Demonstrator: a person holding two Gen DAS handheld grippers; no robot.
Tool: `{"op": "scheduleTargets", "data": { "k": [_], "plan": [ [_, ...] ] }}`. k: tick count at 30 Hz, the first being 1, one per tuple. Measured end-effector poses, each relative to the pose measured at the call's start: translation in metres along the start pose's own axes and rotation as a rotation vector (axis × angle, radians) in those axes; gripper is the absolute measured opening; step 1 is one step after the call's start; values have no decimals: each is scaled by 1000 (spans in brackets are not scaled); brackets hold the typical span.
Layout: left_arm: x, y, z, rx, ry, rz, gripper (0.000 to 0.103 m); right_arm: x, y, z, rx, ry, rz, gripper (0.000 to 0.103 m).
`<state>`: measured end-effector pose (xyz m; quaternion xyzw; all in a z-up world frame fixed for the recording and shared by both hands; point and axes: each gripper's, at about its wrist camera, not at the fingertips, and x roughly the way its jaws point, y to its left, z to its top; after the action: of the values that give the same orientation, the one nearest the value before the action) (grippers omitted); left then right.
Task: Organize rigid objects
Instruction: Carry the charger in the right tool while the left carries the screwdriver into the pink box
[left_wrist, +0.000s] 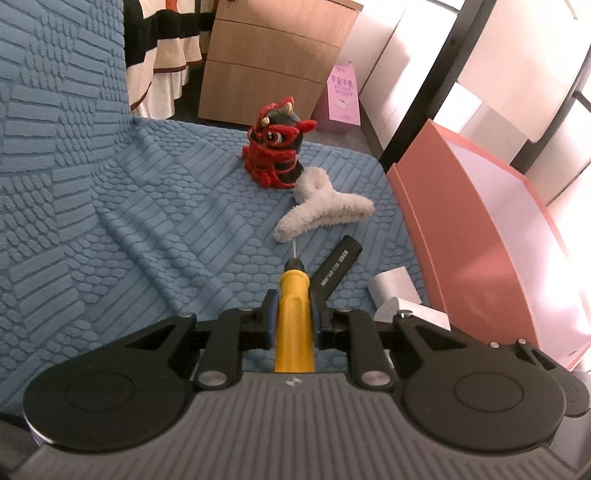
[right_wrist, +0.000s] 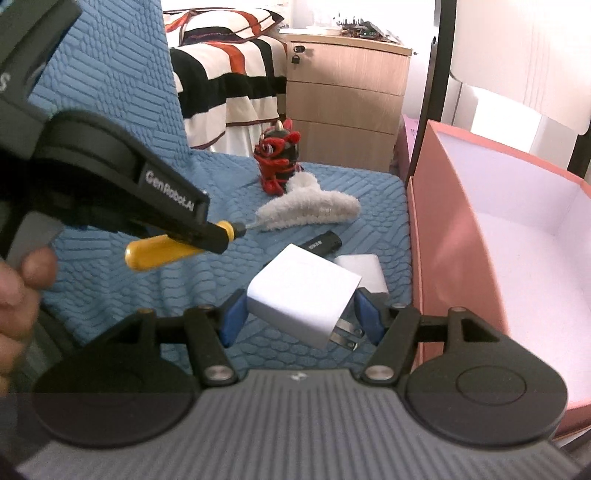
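Left tool (left_wrist: 291, 317) is clamped on the yellow plastic handle of a small screwdriver (left_wrist: 293, 314), blue pads pressing both sides; the right-wrist view shows the screwdriver (right_wrist: 162, 251) held clear of the blue textured sofa cover (left_wrist: 110, 221), thin metal shaft pointing toward the fluffy clip. Right tool (right_wrist: 299, 317) grips a white cube-shaped wall charger (right_wrist: 299, 295) across its flat sides, the two metal prongs (right_wrist: 345, 338) sticking out at the lower right.

Handling notes, largest to smallest:
- Pink cardboard box with white interior (right_wrist: 517, 229), open at the right edge of the sofa: judged the likely destination. Light, thin walls; could shift if bumped.
- Red and black crocheted lion toy (left_wrist: 277, 147), far end of the seat: soft, not a rigid item.
- White fluffy hair claw clip (left_wrist: 325, 210), touching the toy: fuzzy cover, probably a hard core; best taken across the narrow middle.
- Charger: stiff, smooth, somewhat slippery; flat faces suit the pads. Keep off the prongs.
- Second white block (right_wrist: 365, 269), partly hidden behind the charger: cannot tell what it is.
- Black stick-shaped device with white lettering (left_wrist: 338, 267), lying on the cover: rigid, light; pinch across its width.
- Screwdriver: light, stiff; its round handle may twist in the pads.
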<state>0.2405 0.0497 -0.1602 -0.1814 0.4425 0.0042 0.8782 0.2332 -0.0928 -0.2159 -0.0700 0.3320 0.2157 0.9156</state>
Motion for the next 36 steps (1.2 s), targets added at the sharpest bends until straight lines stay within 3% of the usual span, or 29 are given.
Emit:
{"op": "scheduleTargets", "data": {
  "k": [8,19,36],
  "plan": [
    [-19,4,10,-43,-41,-36,21,-17,-9,15,10,-6,8,66],
    [-65,-22,32,-32,-116,-65,21,-53,-31,54,30,-32,46,66],
    [-102,-108,96,54,-196,-137,21,-101,-97,126,44,-148,-32,66]
  ]
}}
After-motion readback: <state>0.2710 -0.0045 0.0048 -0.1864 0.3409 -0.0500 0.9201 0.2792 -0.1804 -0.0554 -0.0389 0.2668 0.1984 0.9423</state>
